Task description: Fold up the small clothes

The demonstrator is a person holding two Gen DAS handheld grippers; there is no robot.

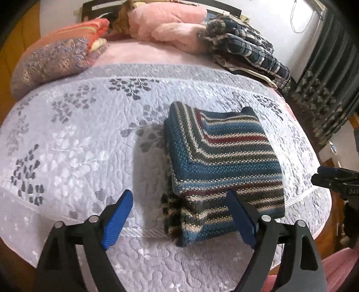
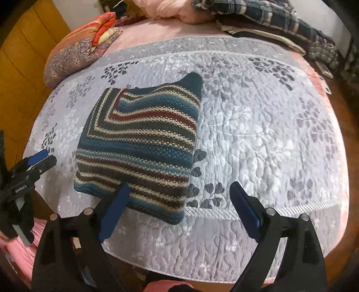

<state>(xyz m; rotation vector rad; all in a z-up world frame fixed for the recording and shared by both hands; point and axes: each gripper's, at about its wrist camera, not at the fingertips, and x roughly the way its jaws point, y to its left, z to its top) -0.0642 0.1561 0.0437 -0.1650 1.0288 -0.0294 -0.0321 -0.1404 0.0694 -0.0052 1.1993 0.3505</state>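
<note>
The folded striped sweater [image 1: 224,166] lies flat on the quilted bedspread [image 1: 78,146], ahead of both sets of jaws. The left gripper [image 1: 178,203] stands wide and empty, its right-hand finger over the sweater's near edge. The right gripper [image 2: 179,194] is likewise spread wide, holding nothing, its left-hand finger over the sweater's near corner.

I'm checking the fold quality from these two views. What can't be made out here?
- striped sweater: underside and inner layers, hidden by its own top layer in both views.
- Its near edge, partly covered by the left gripper finger in the left view and the right gripper finger in the right.
- plaid clothes: cut off by the top edge.
</note>
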